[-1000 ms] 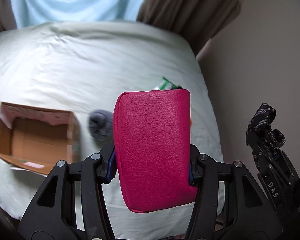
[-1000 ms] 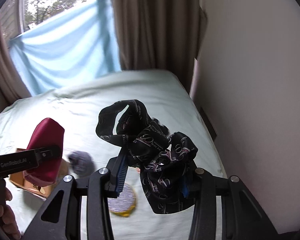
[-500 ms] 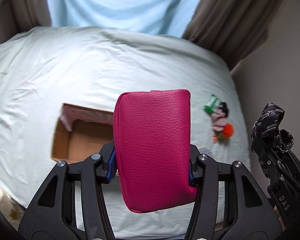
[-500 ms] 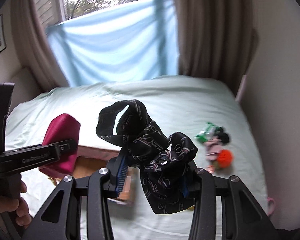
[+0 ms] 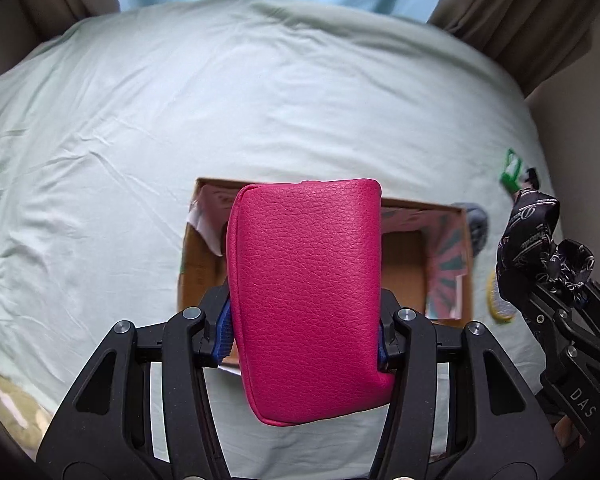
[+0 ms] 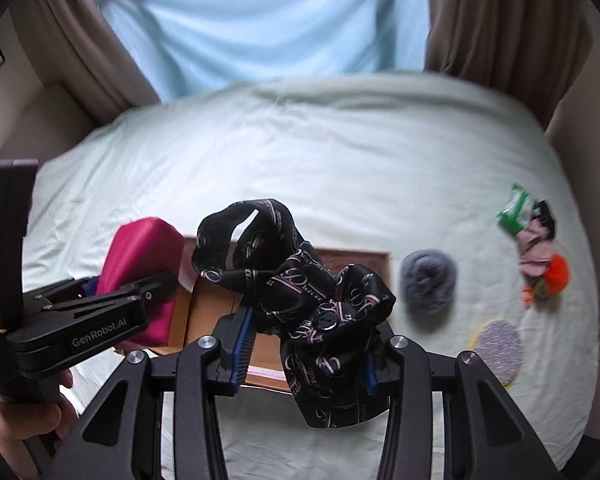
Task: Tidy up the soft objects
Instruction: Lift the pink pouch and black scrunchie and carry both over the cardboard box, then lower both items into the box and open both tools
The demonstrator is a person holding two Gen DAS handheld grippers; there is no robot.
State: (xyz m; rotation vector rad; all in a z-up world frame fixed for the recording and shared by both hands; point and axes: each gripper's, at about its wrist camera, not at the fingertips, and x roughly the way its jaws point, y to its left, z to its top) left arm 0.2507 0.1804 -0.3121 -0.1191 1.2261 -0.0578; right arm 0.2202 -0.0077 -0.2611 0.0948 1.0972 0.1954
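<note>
My left gripper (image 5: 304,336) is shut on a pink leather pouch (image 5: 306,296) and holds it above an open cardboard box (image 5: 404,256) on the bed. The pouch also shows in the right wrist view (image 6: 140,264). My right gripper (image 6: 304,348) is shut on a black patterned scarf (image 6: 300,300), held above the box (image 6: 208,312) near its right side. The scarf also shows at the right of the left wrist view (image 5: 540,240).
The pale green bed sheet (image 6: 300,160) fills both views. A grey knitted ball (image 6: 430,284), a round silver-and-yellow pad (image 6: 500,350) and a heap of small items with an orange pompom (image 6: 538,248) lie right of the box. Curtains and a wall stand behind.
Both grippers have swung left over the bed with their loads held. The box now lies directly under the pouch, and the small items have shifted to the right of the views.
</note>
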